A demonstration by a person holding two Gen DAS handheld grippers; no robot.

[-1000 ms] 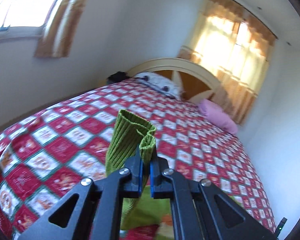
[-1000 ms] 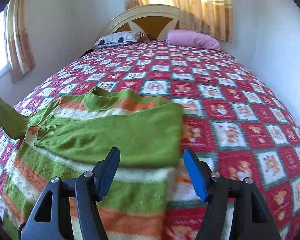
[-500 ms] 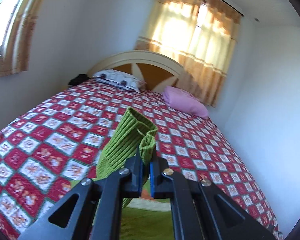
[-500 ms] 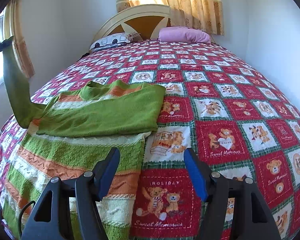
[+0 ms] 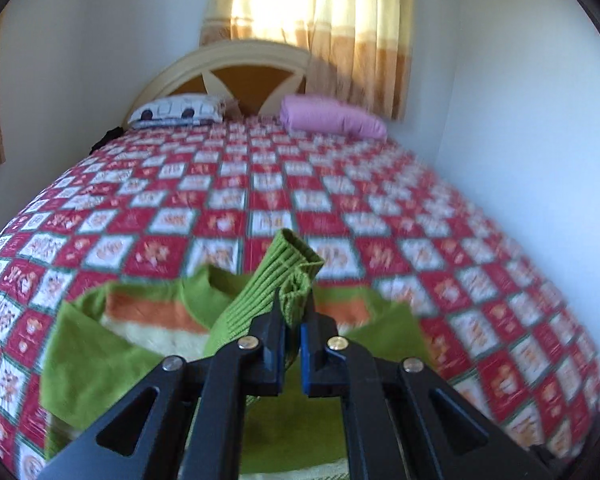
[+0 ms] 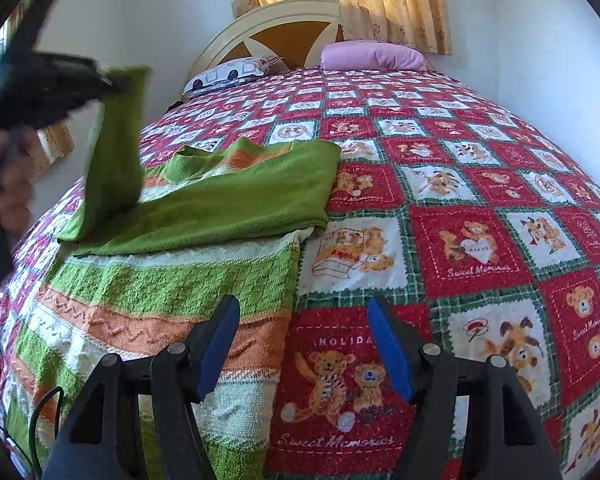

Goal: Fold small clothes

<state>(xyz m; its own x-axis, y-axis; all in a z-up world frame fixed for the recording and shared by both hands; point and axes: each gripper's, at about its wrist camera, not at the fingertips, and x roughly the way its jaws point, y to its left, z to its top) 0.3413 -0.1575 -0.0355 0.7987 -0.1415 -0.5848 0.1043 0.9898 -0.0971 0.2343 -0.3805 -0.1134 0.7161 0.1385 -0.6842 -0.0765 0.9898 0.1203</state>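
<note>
Bed (image 6: 479,184): red patchwork quilt, bare over its whole right half; walls close on both sides, headboard (image 6: 284,36) at the far end.
Pillows: one printed (image 6: 228,76), one pink (image 6: 371,56), side by side against the headboard.
Sweater (image 6: 172,288): knitted, banded green, orange and cream; lay flat on the quilt's left half, one green sleeve folded across the chest.
Other sleeve (image 5: 260,296): ribbed cuff lifted clear of the quilt.
Left tool (image 5: 294,320): clamped tight on that cuff.
Right tool (image 6: 303,344): spread wide, holding nothing, above the sweater's right edge.
</note>
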